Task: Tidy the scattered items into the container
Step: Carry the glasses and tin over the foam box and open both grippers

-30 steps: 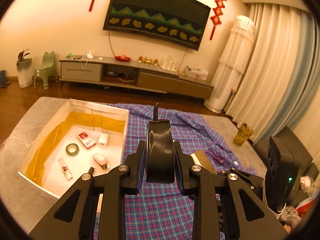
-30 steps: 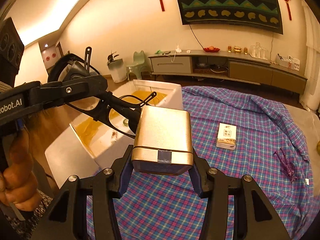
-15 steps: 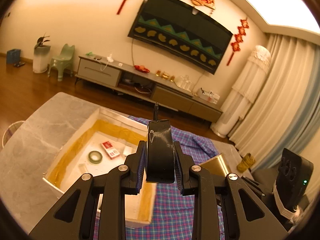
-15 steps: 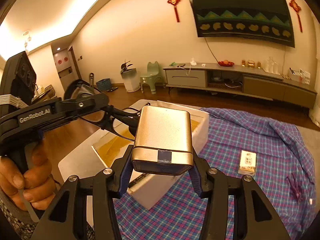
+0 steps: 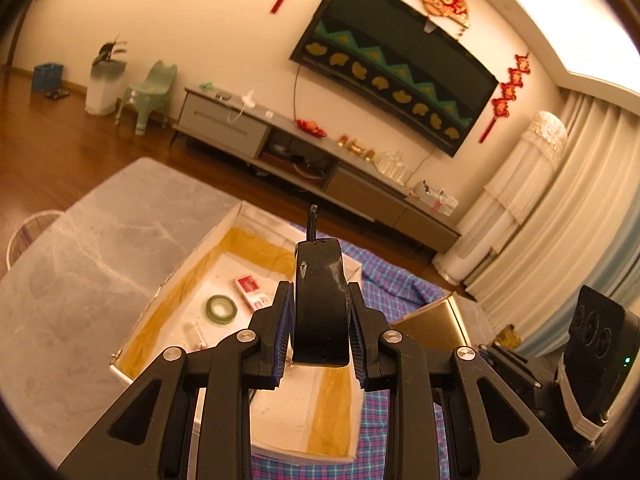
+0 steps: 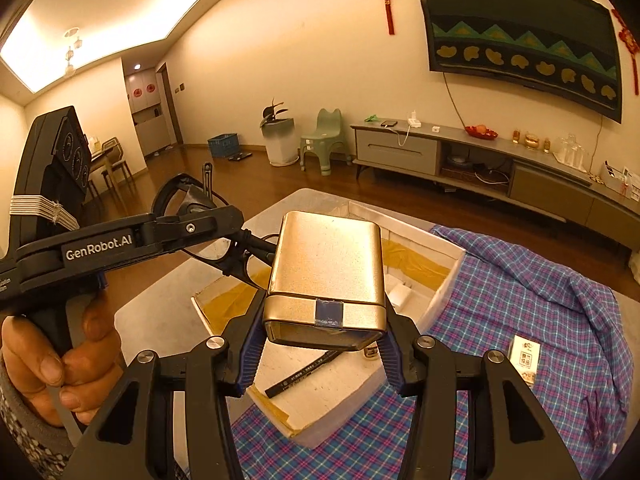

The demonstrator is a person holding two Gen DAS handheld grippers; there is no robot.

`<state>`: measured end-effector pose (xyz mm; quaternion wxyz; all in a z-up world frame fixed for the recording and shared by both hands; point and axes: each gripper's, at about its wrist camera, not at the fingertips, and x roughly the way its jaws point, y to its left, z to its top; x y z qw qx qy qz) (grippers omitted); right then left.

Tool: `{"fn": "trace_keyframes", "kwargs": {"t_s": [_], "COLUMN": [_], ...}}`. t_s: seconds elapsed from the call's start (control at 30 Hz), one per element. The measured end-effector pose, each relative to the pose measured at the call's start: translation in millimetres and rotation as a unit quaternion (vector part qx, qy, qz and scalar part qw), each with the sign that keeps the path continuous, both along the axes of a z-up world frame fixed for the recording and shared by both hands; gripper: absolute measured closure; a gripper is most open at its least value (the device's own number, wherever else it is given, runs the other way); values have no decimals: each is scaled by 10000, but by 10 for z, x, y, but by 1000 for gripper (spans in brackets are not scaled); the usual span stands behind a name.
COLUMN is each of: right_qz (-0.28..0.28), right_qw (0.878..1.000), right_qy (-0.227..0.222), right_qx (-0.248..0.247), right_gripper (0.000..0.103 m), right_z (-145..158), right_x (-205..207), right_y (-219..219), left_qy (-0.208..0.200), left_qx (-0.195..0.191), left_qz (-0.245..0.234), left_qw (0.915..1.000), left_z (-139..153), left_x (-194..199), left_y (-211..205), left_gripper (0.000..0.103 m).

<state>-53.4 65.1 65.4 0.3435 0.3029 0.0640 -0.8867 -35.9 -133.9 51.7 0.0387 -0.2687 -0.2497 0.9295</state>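
My left gripper (image 5: pixel 319 344) is shut on a black clip-like object (image 5: pixel 319 300) and holds it above the near part of the white foam box (image 5: pixel 208 244). My right gripper (image 6: pixel 320 344) is shut on a gold metal tin (image 6: pixel 326 272), held above the same box (image 6: pixel 444 276). The tin's corner also shows in the left wrist view (image 5: pixel 436 322). In the box lie a green tape roll (image 5: pixel 221 309), a red and white packet (image 5: pixel 250 286), a small tube (image 5: pixel 194 334) and a black pen (image 6: pixel 308 372).
The box sits on a grey marble table (image 5: pixel 100 248) beside a plaid cloth (image 6: pixel 532 320). A small white carton (image 6: pixel 524 358) and a purple tassel (image 6: pixel 596 416) lie on the cloth. A TV cabinet (image 6: pixel 480 160) stands by the far wall.
Both grippers have moved left with their loads, from over the plaid cloth to over the foam box. Both stay shut.
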Motion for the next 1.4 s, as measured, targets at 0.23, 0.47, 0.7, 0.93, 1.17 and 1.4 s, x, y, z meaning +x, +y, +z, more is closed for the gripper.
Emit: {"fn": "trace_keyframes", "kwargs": {"t_s": [0.23, 0.47, 0.7, 0.93, 1.17, 1.4], "right_qz": [72, 128, 203, 417, 629, 862], "right_qw": [9995, 9979, 9932, 9800, 9573, 9305], "right_qy": [-162, -283, -697, -1151, -1464, -1355], "right_qx": [243, 563, 909, 1567, 2412, 3293], "right_gripper": [51, 51, 51, 51, 51, 51], "right_z": [-119, -235, -421, -687, -922, -1146], "right_x": [-250, -546, -944, -1330, -1585, -1682], "right_y": [-172, -269, -354, -502, -627, -734], "left_qy": [-164, -494, -827, -1052, -1329, -1659], "left_qx": [-257, -619, -989, -1705, -2248, -2176], "left_qz": [65, 34, -121, -536, -792, -786], "left_qw": [9995, 9969, 9916, 9783, 9621, 9586], "left_z": [-153, -347, -477, -560, -697, -843], "left_x": [-191, -407, -600, -768, -912, -1045], "left_y": [-22, -15, -6, 180, 363, 337], "left_gripper": [76, 76, 76, 76, 76, 75]}}
